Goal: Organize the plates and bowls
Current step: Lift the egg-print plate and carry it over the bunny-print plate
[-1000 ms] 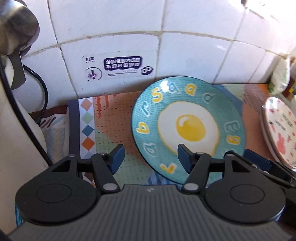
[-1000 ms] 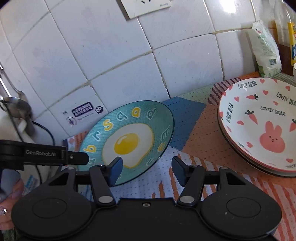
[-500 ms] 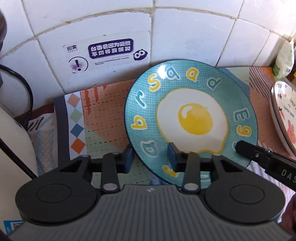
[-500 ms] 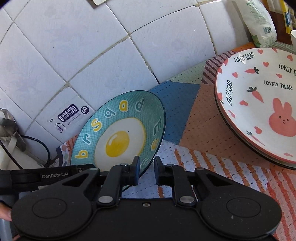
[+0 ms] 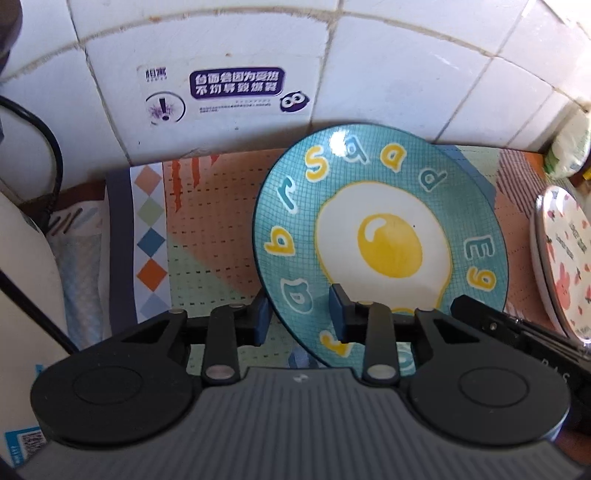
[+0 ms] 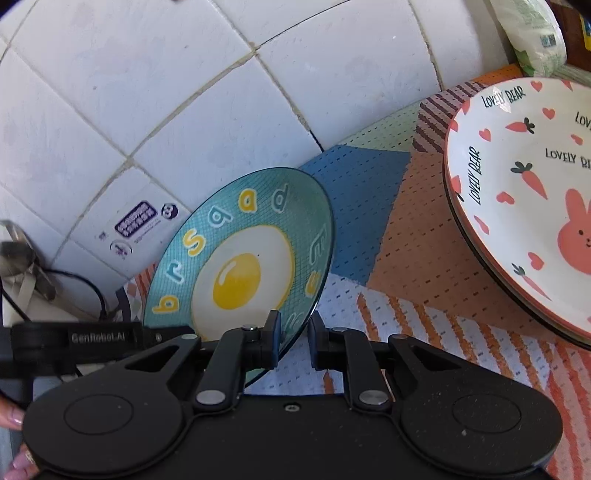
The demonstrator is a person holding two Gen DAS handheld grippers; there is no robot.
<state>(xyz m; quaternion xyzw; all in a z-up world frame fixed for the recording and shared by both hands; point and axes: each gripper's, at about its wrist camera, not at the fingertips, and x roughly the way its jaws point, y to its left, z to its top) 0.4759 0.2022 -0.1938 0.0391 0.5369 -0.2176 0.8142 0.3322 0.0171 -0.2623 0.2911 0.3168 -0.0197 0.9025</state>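
Note:
A teal plate with a fried-egg picture [image 5: 384, 240] stands tilted, with its top near the tiled wall. It also shows in the right wrist view [image 6: 240, 273]. My left gripper [image 5: 301, 319] has closed on the plate's lower left rim, one finger behind it and one in front. My right gripper [image 6: 293, 343] is shut on the plate's lower right rim. A stack of white plates with a pink rabbit [image 6: 524, 199] lies flat to the right, seen edge-on in the left wrist view [image 5: 561, 258].
A patterned mat [image 5: 207, 229] covers the counter. A black cable [image 5: 48, 147] and a pale appliance [image 5: 22, 277] are at the left. A white and green bag [image 6: 528, 33] stands in the far right corner.
Both grippers moved in and closed on the egg plate's lower rim. The plate now stands steeper and closer in both views.

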